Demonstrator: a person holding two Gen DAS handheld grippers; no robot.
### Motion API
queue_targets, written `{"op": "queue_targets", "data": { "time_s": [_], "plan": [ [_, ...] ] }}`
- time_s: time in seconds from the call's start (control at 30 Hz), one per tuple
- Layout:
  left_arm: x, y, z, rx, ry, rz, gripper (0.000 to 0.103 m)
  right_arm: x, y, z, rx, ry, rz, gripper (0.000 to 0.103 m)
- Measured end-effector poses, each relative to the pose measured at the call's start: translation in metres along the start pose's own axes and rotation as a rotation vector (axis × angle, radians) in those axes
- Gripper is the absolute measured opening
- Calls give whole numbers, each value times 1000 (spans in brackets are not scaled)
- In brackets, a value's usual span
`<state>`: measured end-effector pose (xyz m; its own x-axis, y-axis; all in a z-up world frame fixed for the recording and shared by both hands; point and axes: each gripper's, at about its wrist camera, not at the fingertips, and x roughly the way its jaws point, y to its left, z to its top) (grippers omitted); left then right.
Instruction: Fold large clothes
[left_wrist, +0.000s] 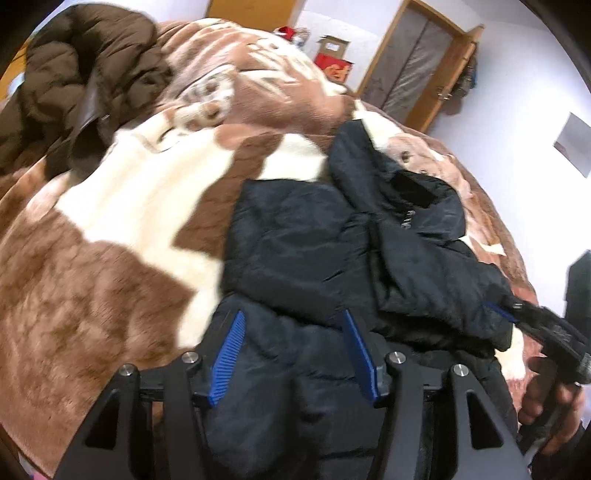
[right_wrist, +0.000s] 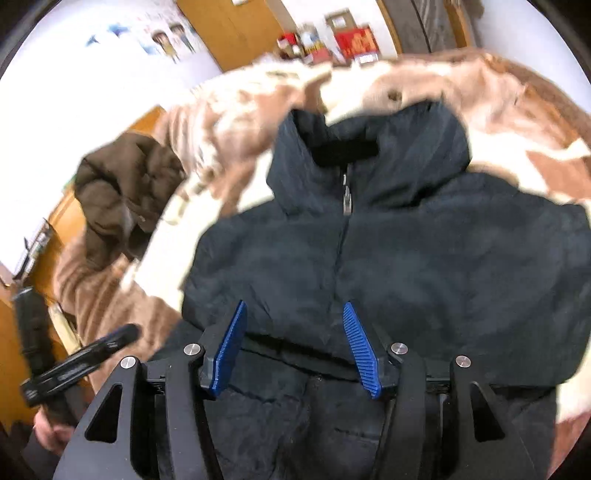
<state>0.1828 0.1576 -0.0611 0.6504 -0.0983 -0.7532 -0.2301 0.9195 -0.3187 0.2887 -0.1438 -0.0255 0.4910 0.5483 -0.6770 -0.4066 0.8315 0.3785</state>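
A dark navy hooded puffer jacket lies front up on the bed, zipped, with its hood at the far end and its sleeves folded in. In the left wrist view, my left gripper hovers over the jacket's near left part, blue pads apart, nothing pinched. My right gripper stands open over the jacket, where a folded edge crosses between its pads without being pressed. The right gripper also shows at the right edge of the left view, held by a hand.
A brown and white plush blanket covers the bed. A brown puffer coat is heaped at the far left corner. Red boxes and a wooden wardrobe stand against the far wall.
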Motion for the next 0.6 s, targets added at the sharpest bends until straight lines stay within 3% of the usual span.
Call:
{"op": "queue_targets", "data": {
  "time_s": [0.1,0.2,0.3,0.37,0.43,0.53,0.6],
  "plan": [
    [10,-27,12,42,0,-47,59,-28,-25,4,14,-88,-97,55],
    [28,-60,20,102,6,-82,59,-40,-78,3,125,-101,-244,55],
    [50,-90,27,154,22,-127,59,-41,-125,2,194,-85,-368,30],
    [67,-110,27,202,28,-140,59,-27,-142,1,206,-56,-390,30],
    [86,-120,25,238,45,-103,59,-5,-146,-2,197,-7,-377,29],
    [123,-114,15,253,118,-18,59,29,-145,-11,167,60,-362,29],
    [136,-103,9,231,138,-8,61,34,-148,-18,148,63,-360,29]
  ]
}}
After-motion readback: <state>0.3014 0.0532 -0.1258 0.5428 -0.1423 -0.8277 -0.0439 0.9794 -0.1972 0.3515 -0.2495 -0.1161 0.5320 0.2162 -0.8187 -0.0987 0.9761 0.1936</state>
